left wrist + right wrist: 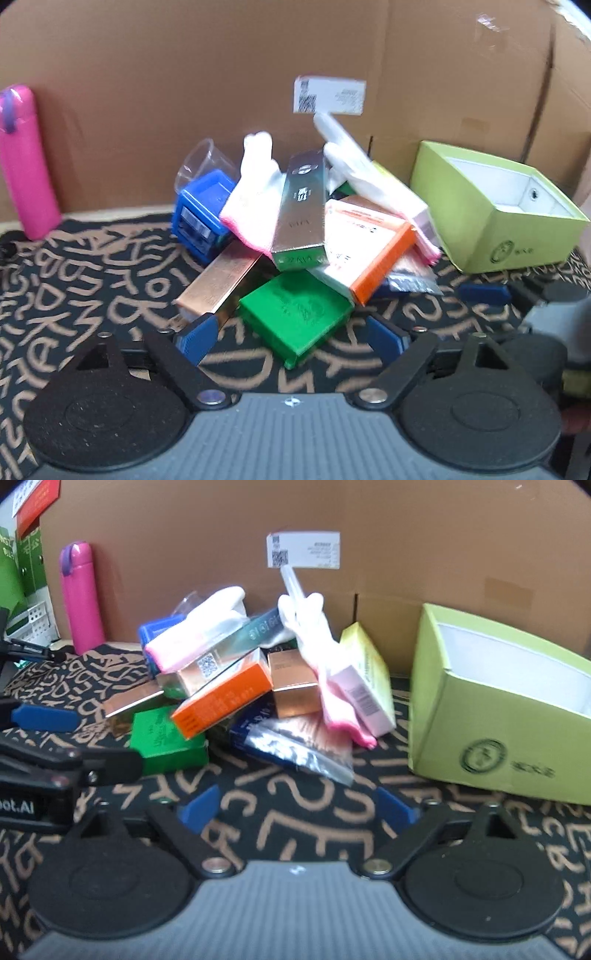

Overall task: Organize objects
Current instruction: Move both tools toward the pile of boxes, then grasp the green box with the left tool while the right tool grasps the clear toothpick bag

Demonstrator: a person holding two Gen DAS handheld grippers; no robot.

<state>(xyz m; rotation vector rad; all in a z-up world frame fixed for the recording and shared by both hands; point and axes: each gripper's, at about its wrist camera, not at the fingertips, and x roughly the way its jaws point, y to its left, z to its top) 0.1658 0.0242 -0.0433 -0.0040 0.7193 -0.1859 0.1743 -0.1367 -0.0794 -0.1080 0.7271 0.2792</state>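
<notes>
Cardboard cartons heaped mid-cloth: green box (295, 314) at the near edge of the pile, orange box (373, 240) leaning over it, silver box (301, 210) tilted on top, copper box (218, 280) slanting out to the left, blue box (201, 218) at the back left. Pink-and-white gloves (255, 192) draped across the heap; clear tube (293, 585) sticking up from it toward a white label (303, 550) on the cardboard wall (184, 74) behind. Yellow box (369, 664) propped on the pile's right flank, foil packet (299, 753) lying flat at its front.

Left gripper (295, 334) set wide apart, nothing between the pads, near corner of the green box lying in the gap without contact. Right gripper (299, 808) likewise spread wide and holding nothing, bare patterned cloth (295, 834) between its fingers, pile a little ahead.

Open lime-green box (498, 709) standing to the right of the heap, apart from it, a strip of free cloth between. Pink bottle (26, 162) upright at far left against the wall, well apart from the pile, wide clear cloth in between.
</notes>
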